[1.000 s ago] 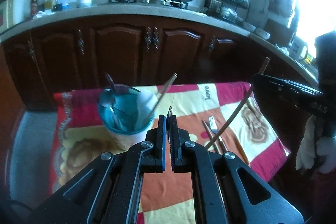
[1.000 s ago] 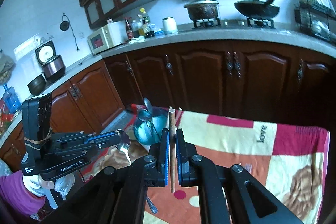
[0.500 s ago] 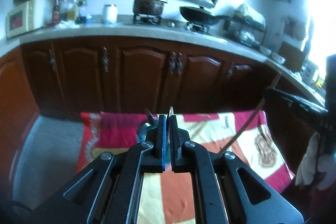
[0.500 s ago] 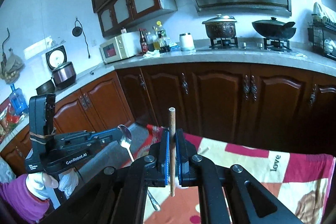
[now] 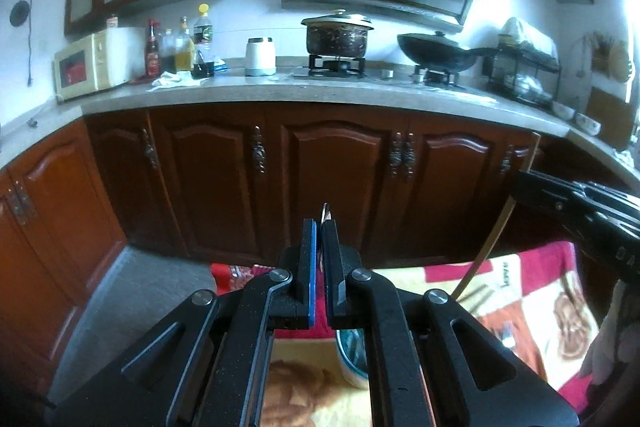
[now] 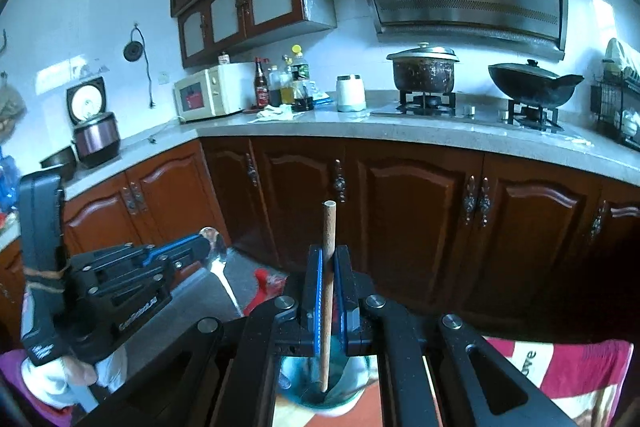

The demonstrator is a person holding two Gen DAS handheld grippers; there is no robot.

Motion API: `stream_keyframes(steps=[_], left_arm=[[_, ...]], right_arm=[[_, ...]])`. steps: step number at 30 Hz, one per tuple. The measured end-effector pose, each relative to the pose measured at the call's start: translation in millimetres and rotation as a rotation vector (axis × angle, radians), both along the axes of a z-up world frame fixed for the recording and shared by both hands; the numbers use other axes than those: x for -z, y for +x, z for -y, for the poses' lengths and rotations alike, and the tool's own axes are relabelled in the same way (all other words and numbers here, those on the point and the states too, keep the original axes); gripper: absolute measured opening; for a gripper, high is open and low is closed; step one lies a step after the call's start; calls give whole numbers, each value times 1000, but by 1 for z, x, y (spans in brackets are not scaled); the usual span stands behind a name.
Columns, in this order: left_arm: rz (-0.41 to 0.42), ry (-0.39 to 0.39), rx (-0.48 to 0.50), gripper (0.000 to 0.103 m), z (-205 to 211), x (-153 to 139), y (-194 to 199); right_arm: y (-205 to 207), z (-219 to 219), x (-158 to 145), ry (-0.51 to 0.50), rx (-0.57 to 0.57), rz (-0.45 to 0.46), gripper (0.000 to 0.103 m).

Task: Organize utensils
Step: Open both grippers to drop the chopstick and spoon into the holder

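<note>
My left gripper (image 5: 320, 227) is shut on a metal spoon (image 6: 216, 251), seen edge-on between its fingers in the left wrist view; its bowl sticks out past the tips and its handle hangs down. My right gripper (image 6: 329, 251) is shut on a wooden chopstick (image 6: 329, 267) held upright, its lower end over the teal cup (image 6: 320, 387). The cup (image 5: 352, 351) stands on the patterned cloth (image 5: 528, 291), mostly hidden behind both grippers. In the left wrist view the right gripper (image 5: 520, 189) is at the right with the chopstick (image 5: 492, 239) slanting down.
More chopsticks (image 5: 476, 293) and a fork (image 5: 507, 335) lie on the cloth right of the cup. Dark wooden cabinets (image 5: 336, 179) and a counter with pot (image 5: 337, 37), wok and microwave stand behind. A gloved hand (image 6: 60, 379) holds the left gripper.
Both grippers have risen and tipped upward, still holding the spoon and the chopstick. The cup and cloth have dropped to the bottom of both views and the cabinets fill the middle.
</note>
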State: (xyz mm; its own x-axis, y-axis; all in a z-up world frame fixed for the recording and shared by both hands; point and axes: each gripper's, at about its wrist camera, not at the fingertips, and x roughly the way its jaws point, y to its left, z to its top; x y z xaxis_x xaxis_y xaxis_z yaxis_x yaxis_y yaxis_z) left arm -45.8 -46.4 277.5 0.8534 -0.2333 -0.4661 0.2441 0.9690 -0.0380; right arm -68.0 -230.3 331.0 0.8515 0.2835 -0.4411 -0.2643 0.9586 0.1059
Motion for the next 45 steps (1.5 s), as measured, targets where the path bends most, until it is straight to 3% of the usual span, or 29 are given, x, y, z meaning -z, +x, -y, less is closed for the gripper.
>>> stream_keyframes(steps=[6, 12, 20, 22, 25, 27, 29, 31, 45], left_arm=[[-7, 63, -15, 2, 14, 28, 19], [-66, 87, 27, 2, 30, 58, 27], [-155, 54, 39, 2, 34, 82, 34], [-174, 33, 43, 2, 31, 84, 34], [-181, 13, 39, 3, 29, 83, 32], [-184, 1, 34, 7, 27, 81, 29], [-194, -14, 40, 25, 26, 79, 26], [-192, -20, 50, 33, 26, 77, 21], [-165, -29, 53, 51, 29, 58, -24]], right_arm=[[39, 0, 24, 0, 35, -24, 5], [65, 0, 58, 5, 27, -121, 5], [84, 7, 96, 52, 23, -267, 6], [82, 12, 100, 86, 14, -289, 8], [75, 17, 100, 94, 13, -283, 22], [69, 22, 98, 102, 13, -280, 25], [64, 24, 96, 104, 14, -283, 25], [58, 27, 95, 106, 14, -280, 25], [4, 47, 74, 134, 34, -221, 29]])
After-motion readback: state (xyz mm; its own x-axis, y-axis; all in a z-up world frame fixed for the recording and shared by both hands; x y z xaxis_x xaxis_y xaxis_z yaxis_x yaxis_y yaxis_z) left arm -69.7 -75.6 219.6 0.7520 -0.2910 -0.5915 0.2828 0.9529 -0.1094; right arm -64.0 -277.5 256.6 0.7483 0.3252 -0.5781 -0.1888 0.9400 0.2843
